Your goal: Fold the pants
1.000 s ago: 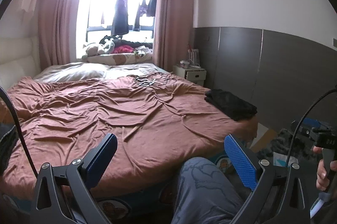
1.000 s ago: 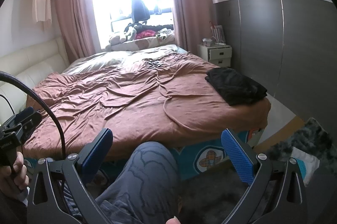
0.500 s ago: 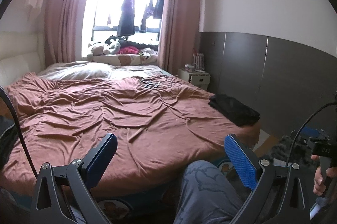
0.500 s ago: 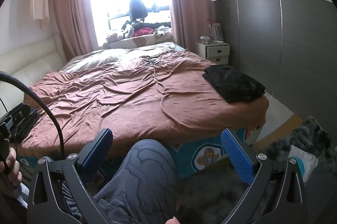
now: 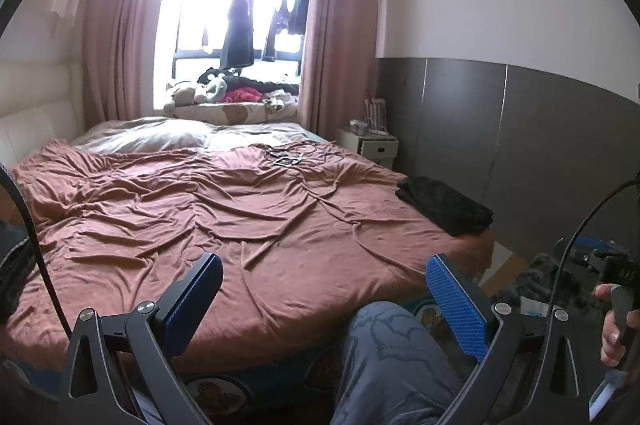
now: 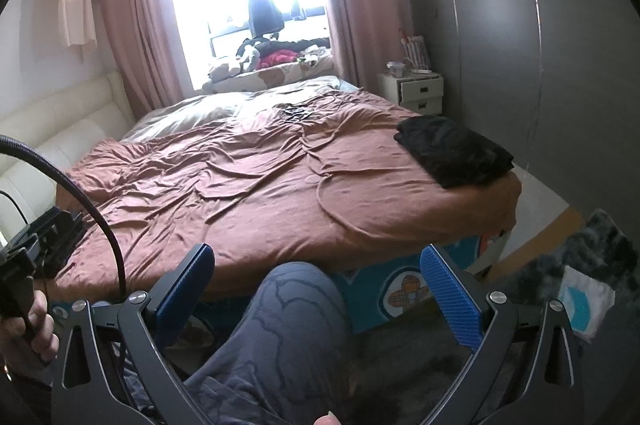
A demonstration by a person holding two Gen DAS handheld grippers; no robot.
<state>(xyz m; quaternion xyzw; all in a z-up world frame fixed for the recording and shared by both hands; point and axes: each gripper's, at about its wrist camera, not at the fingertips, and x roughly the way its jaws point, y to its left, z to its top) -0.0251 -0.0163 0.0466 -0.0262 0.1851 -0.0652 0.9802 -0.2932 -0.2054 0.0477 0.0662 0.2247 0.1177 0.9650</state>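
Both grippers hang with jaws wide, gripping nothing: the left gripper and right gripper frame a knee in patterned grey trousers. Beyond, on the rumpled brown bedspread, the black pants lie bunched near the bed's right edge; their shape is unreadable.

- Left tongs: black Y-shaped frame, silver screws, ribbed blue pads.
- Right tongs: same build.
- Black cable arcs beside.
- Person's leg wears grey-blue patterned trousers.
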